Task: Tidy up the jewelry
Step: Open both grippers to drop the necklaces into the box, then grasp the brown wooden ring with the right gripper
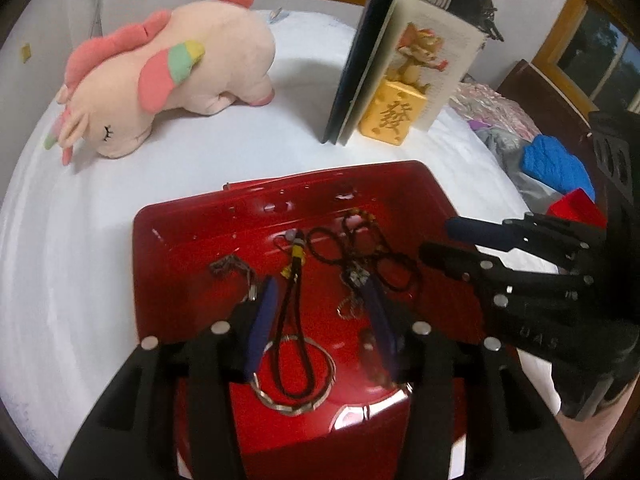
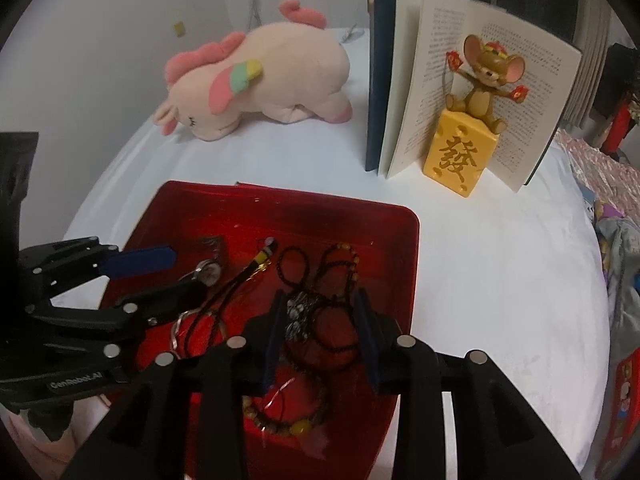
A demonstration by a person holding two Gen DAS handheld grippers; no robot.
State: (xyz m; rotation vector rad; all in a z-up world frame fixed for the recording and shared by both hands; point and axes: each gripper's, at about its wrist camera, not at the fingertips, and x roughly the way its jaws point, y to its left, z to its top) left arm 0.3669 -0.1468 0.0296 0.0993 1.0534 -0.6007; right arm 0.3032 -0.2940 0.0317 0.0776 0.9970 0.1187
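Note:
A red tray (image 1: 168,232) (image 2: 404,264) sits on the white table and holds several pieces of jewelry. In the left wrist view a silver bangle (image 1: 294,402) with a black cord (image 1: 292,312) lies between the fingers of my left gripper (image 1: 320,300), which is open over the tray. A dark bead necklace (image 1: 360,248) lies further back. My right gripper (image 2: 318,304) is open above a silver pendant (image 2: 298,316) and black bead strands (image 2: 336,344). A brown bead bracelet (image 2: 288,426) lies near the tray's front. A small watch (image 2: 210,272) lies by the left gripper (image 2: 160,276).
A pink plush unicorn (image 1: 172,68) (image 2: 260,80) lies at the back left. An open book (image 1: 400,64) (image 2: 460,92) stands upright at the back with a mouse figurine on a yellow block (image 1: 394,114) (image 2: 460,156). Clothes and blue and red objects (image 1: 556,168) lie off the table's right side.

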